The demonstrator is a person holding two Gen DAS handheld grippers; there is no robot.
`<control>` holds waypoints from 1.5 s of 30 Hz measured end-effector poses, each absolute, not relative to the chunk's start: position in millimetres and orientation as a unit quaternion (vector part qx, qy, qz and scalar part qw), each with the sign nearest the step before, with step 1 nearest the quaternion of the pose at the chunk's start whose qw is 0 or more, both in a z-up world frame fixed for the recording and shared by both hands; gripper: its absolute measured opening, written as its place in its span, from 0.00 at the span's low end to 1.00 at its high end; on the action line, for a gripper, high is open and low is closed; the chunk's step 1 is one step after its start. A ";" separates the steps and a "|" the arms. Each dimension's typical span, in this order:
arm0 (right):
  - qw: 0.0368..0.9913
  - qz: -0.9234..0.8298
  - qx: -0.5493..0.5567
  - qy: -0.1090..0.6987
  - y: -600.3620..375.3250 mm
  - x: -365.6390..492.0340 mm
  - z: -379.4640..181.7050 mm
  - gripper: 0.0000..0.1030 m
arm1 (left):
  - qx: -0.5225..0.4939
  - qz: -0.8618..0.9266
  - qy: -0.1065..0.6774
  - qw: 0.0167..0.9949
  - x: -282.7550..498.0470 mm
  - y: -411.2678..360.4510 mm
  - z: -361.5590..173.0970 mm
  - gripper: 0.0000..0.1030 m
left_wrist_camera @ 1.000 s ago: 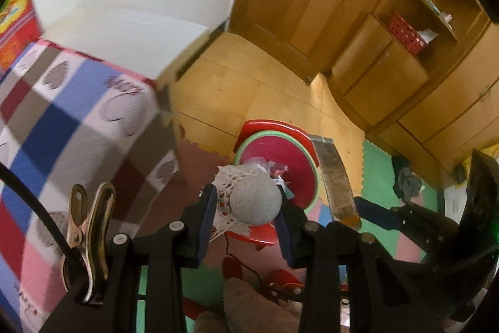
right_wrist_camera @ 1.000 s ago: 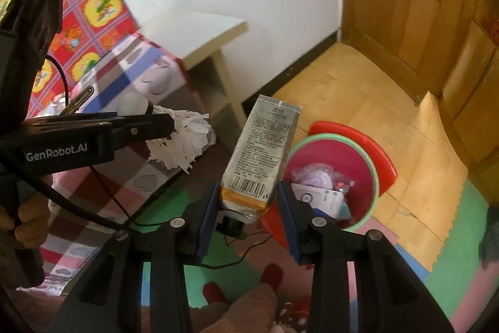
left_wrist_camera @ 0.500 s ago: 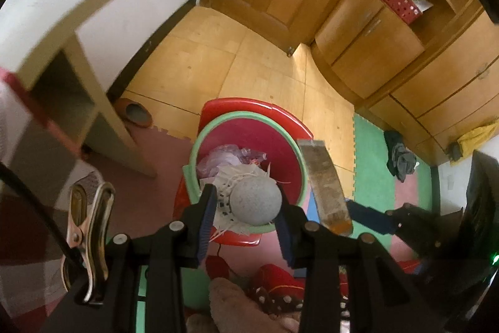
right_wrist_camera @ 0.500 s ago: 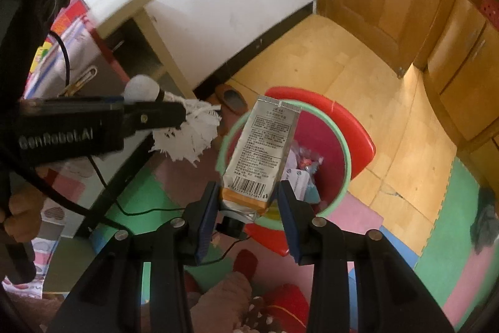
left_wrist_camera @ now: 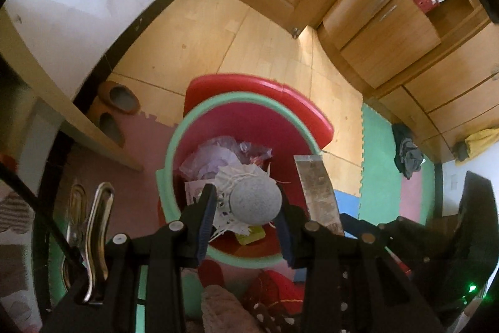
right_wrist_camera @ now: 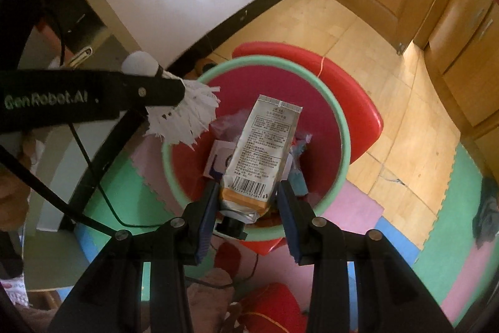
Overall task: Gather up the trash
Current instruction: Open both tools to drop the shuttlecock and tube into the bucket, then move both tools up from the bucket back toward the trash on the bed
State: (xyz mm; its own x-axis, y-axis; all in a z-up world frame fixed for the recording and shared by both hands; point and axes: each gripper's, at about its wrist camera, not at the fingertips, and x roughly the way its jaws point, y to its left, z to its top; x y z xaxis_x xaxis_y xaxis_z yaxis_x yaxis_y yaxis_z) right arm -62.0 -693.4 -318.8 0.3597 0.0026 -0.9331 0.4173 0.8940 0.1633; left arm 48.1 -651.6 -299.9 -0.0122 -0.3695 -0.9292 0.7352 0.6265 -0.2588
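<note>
both over the green-rimmed bin [right_wrist_camera: 340, 127] for dropping: left gripper [left_wrist_camera: 246, 205] clamps a shuttlecock [left_wrist_camera: 254, 202], right gripper [right_wrist_camera: 248, 202] pinches a tube [right_wrist_camera: 265, 152] w/ cap down.

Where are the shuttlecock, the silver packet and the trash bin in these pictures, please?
shuttlecock [left_wrist_camera: 254, 202]: left wrist view, on its round cork head.
silver packet [right_wrist_camera: 265, 145]: right wrist view, on its printed face.
trash bin [right_wrist_camera: 338, 117]: right wrist view, on its green rim.

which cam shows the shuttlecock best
The left wrist view: the shuttlecock sits centred and close between the left gripper fingers, cork toward the lens, over the bin. The right wrist view shows it side-on and smaller, feathers fanned out, partly behind the gripper.
</note>
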 end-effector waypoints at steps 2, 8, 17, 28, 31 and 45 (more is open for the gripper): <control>0.798 -0.130 0.195 0.555 -697.5 -60.6 -329.9 0.38 | 0.160 -0.402 0.589 0.683 48.5 -657.7 -313.0 0.36; 0.795 -0.131 0.197 0.559 -703.2 -54.7 -345.4 0.38 | 0.167 -0.402 0.592 0.678 52.4 -672.8 -337.1 0.37; 0.798 -0.134 0.214 0.548 -709.5 -53.6 -343.2 0.39 | 0.169 -0.404 0.604 0.667 51.7 -681.0 -340.9 0.39; 0.810 -0.142 0.215 0.527 -707.8 -53.6 -326.7 0.50 | 0.179 -0.393 0.597 0.675 52.3 -677.9 -330.5 0.52; 0.812 -0.141 0.207 0.527 -706.8 -53.1 -321.8 0.50 | 0.177 -0.394 0.594 0.678 51.5 -674.5 -324.1 0.52; 0.827 -0.128 0.183 0.517 -687.9 -56.3 -284.0 0.50 | 0.160 -0.395 0.578 0.696 43.8 -643.7 -279.6 0.52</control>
State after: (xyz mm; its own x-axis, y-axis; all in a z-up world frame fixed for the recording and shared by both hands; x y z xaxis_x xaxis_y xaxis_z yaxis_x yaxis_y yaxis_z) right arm -56.3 -687.9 -284.0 0.4334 -0.0226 -0.9009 0.4001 0.9006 0.1698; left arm 43.8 -643.7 -279.6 0.0207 -0.3651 -0.9307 0.7348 0.6368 -0.2335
